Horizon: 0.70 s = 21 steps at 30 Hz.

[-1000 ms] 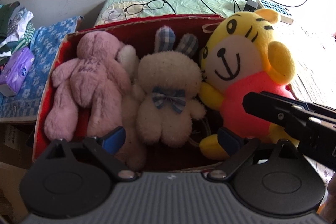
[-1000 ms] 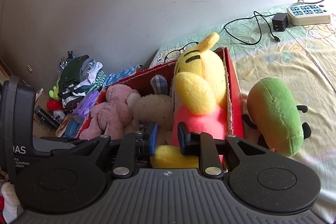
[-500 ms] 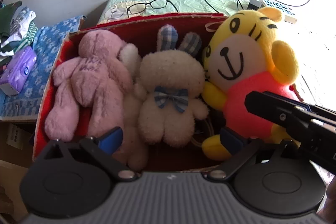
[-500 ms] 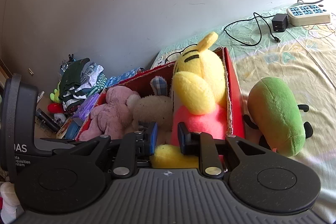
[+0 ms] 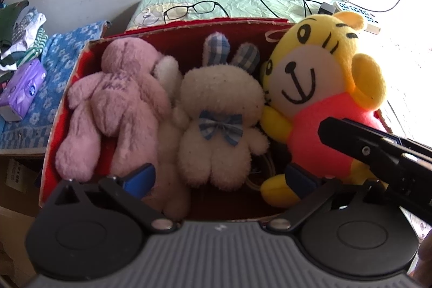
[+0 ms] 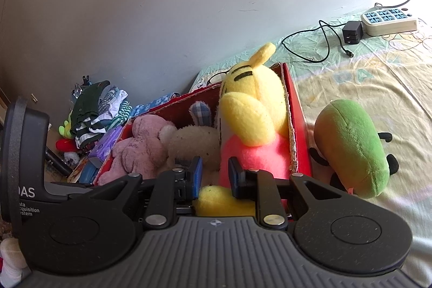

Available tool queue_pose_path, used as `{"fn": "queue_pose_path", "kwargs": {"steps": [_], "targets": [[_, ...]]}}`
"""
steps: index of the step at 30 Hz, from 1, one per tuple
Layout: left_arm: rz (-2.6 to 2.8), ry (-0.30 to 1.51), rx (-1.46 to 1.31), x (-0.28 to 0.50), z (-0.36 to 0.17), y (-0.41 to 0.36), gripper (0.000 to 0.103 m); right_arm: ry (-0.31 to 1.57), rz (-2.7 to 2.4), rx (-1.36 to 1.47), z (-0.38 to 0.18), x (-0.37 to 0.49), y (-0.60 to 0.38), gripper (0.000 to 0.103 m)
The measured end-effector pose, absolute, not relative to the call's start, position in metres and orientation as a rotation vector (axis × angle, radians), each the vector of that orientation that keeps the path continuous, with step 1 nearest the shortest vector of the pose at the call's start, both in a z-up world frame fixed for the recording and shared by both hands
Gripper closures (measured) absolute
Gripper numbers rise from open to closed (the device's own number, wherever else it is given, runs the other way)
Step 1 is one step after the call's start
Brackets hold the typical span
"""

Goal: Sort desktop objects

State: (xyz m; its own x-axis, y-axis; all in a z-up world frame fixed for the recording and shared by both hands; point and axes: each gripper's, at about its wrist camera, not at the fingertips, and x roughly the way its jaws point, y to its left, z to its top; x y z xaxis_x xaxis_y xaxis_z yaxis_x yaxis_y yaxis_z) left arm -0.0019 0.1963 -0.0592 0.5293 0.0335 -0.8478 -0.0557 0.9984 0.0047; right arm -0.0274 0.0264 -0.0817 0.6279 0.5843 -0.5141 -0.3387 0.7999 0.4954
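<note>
A red cardboard box point(image 5: 78, 88) holds a pink bear point(image 5: 116, 104), a cream bunny with a checked bow point(image 5: 218, 109) and a yellow tiger in pink point(image 5: 310, 77). My left gripper point(image 5: 220, 176) hangs over the box's near side, its jaws opening wide with only the bunny's legs below them, untouched. From the right, my right gripper point(image 6: 216, 173) reaches over the tiger's lap; its blue pads point(image 6: 198, 174) stand a narrow gap apart with nothing pinched. It appears as a black bar point(image 5: 364, 150) in the left wrist view. A green plush point(image 6: 351, 147) lies on the sheet outside the box's right wall.
Glasses point(image 5: 189, 10) lie behind the box. A power strip point(image 6: 388, 22) and a charger with cable point(image 6: 352, 31) sit at the far right by the wall. Left of the box are a purple tissue pack point(image 5: 21, 88), a blue floral cloth point(image 5: 54, 66) and piled clothes point(image 6: 97, 109).
The left gripper's pads have spread further apart. The right gripper and the toys have kept still.
</note>
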Motion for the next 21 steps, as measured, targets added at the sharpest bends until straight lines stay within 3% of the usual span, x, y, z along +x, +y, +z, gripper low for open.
{"fn": "queue_pose_path", "kwargs": {"steps": [21], "targets": [[0.087, 0.951, -0.067, -0.008, -0.061, 0.198, 0.001, 0.736, 0.654, 0.285, -0.079, -0.016, 0.027, 0.081]]}}
